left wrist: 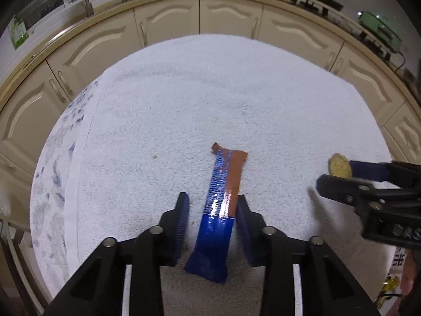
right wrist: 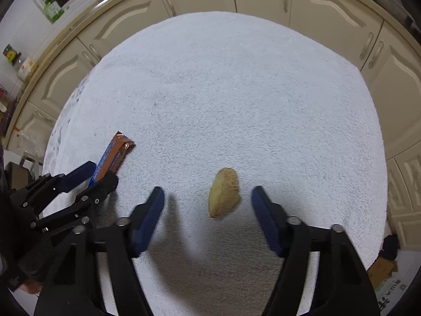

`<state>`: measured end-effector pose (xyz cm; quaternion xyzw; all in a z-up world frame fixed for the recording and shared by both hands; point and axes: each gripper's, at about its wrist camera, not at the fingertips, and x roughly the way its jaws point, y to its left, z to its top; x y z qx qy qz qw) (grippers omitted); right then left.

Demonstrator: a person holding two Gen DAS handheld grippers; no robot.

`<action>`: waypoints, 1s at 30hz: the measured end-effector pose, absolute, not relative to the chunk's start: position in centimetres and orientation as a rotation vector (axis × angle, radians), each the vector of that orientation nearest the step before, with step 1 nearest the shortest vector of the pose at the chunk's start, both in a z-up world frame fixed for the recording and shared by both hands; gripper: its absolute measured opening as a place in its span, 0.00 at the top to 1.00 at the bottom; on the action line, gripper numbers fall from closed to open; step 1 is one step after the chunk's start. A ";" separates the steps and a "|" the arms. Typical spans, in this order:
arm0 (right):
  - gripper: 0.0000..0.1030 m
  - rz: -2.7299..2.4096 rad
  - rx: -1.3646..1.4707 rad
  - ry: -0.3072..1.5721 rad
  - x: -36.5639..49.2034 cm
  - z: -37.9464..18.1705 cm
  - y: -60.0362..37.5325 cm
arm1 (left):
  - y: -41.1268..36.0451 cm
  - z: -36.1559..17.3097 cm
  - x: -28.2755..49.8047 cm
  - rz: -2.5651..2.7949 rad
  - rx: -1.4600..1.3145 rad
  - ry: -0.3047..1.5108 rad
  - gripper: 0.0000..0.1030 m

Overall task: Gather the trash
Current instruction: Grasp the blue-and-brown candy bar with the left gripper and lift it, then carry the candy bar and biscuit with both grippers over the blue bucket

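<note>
A blue and orange snack wrapper (left wrist: 214,231), torn at its far end, lies flat on the white towel-covered round table (left wrist: 210,92). My left gripper (left wrist: 212,198) straddles it; the right pad is at the wrapper's edge and a gap shows on the left side, so the jaws stand open. A yellow-brown scrap of food (right wrist: 223,194) lies on the towel between the fingers of my right gripper (right wrist: 208,191), which is open and clear of it on both sides. The right wrist view also catches the left gripper (right wrist: 102,172) over the wrapper (right wrist: 117,152).
Cream kitchen cabinets (left wrist: 171,21) curve around the far side of the table. A green bottle (right wrist: 54,10) stands on the counter at the left. Cardboard and packets (right wrist: 384,268) lie on the floor beyond the table's right edge.
</note>
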<state>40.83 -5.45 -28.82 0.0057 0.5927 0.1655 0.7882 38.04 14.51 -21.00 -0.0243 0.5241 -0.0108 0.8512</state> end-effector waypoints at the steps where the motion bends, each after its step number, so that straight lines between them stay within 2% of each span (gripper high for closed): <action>1: 0.47 0.340 0.006 1.262 40.8 -28.8 -5.5 | 14.5 -21.0 37.7 -0.018 -0.058 1.095 0.82; 3: 0.68 0.311 -0.020 1.246 41.1 -28.9 -5.5 | 14.7 -21.1 37.4 -0.014 -0.072 1.091 0.84; 4: 0.75 0.296 -0.031 1.237 41.2 -28.8 -5.6 | 14.7 -21.2 37.2 -0.011 -0.076 1.090 0.84; 6: 0.79 0.294 -0.017 1.238 41.2 -28.9 -6.0 | 14.7 -21.6 36.9 -0.002 -0.079 1.085 0.85; 30: 0.82 0.304 0.065 1.215 38.1 -26.6 -10.0 | 11.3 -16.6 35.2 -0.089 -0.059 1.045 0.85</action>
